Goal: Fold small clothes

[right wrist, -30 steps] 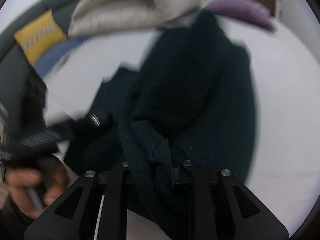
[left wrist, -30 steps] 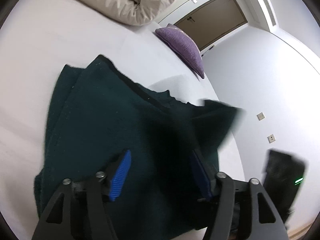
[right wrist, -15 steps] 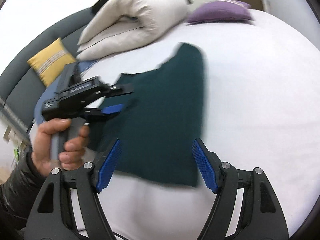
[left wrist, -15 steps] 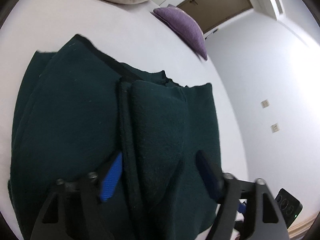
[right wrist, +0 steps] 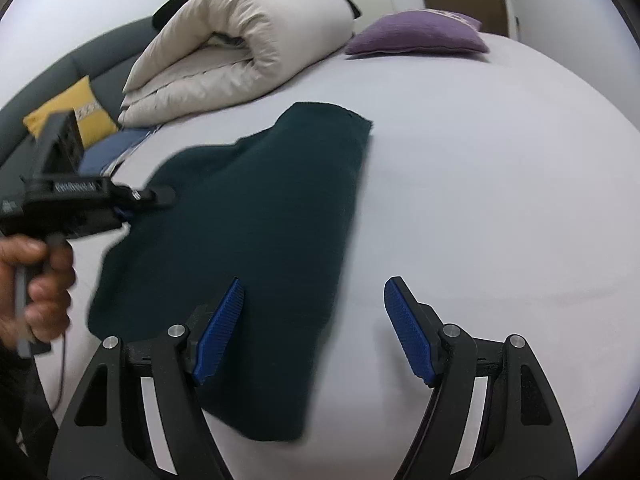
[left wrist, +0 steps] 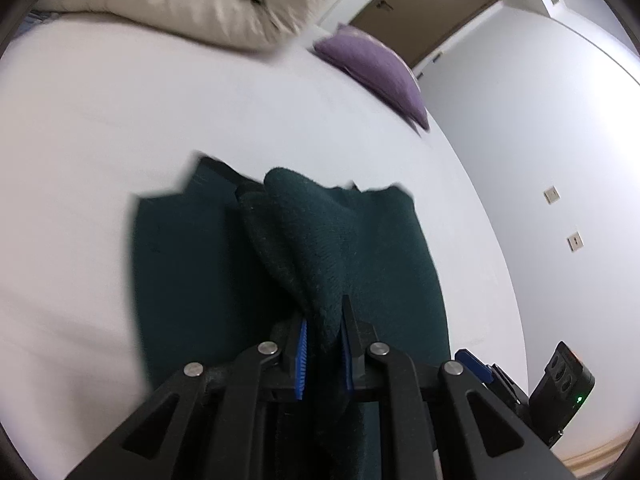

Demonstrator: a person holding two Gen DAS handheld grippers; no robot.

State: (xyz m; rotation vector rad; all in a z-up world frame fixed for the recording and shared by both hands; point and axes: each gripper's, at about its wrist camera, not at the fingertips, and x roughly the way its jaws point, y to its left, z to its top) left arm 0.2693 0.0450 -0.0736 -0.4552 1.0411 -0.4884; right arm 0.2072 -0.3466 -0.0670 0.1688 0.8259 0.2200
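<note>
The dark green knitted garment (right wrist: 256, 240) lies partly folded on the white bed (right wrist: 480, 200), in front of the rolled cream duvet (right wrist: 240, 48) and the purple cushion (right wrist: 416, 32). The left gripper (left wrist: 323, 336) has its jaws closed tight on a raised ridge of the fabric at the garment's near edge, while the right gripper (right wrist: 312, 328) hangs over the garment's right edge with its jaws spread wide and holding nothing. The step in hand appears to be a fold of the pinched layer; the next move probably calls for carrying that ridge across the flat panel and releasing it with edges aligned.
</note>
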